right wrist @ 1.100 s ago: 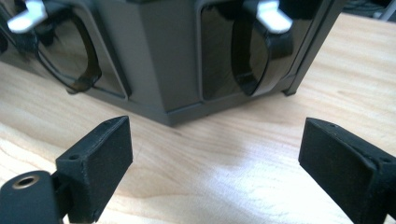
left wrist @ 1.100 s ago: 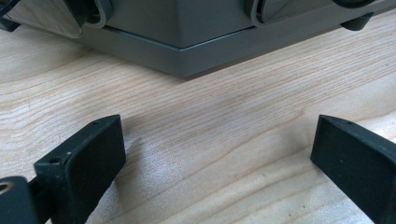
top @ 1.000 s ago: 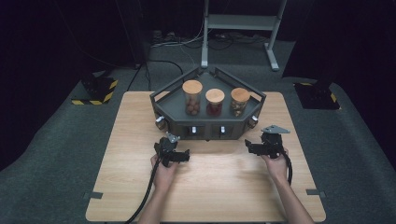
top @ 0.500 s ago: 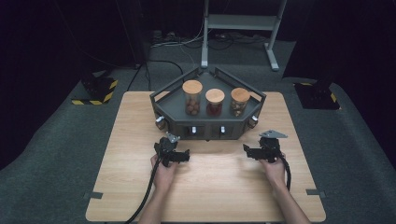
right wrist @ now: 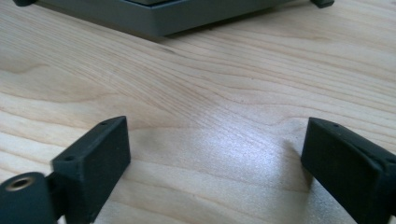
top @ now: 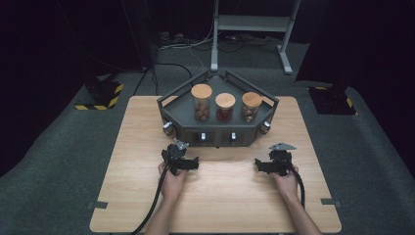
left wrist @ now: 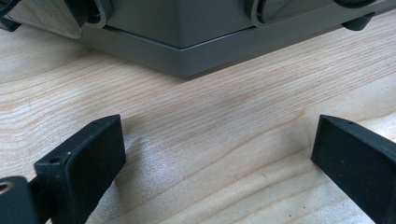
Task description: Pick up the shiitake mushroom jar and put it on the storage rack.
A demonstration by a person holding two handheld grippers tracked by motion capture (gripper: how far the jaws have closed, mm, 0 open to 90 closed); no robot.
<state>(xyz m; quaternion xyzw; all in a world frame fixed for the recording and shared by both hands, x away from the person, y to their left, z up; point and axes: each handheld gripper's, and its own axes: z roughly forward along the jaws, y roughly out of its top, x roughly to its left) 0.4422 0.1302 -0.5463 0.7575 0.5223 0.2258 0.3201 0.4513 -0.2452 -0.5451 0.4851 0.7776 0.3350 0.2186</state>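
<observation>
Both grippers, left point(top: 192, 164) and right point(top: 258, 165), rest on the worktop point(top: 147, 196), jaws open and empty; the right's have just been widening. Three cork-lidded jars point(top: 225, 106) wait untouched in the grey tray point(top: 169, 108).

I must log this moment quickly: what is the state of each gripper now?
Left gripper: open, holding nothing, above the bare table.
Right gripper: open, jaws just opening further, nothing between them.
</observation>
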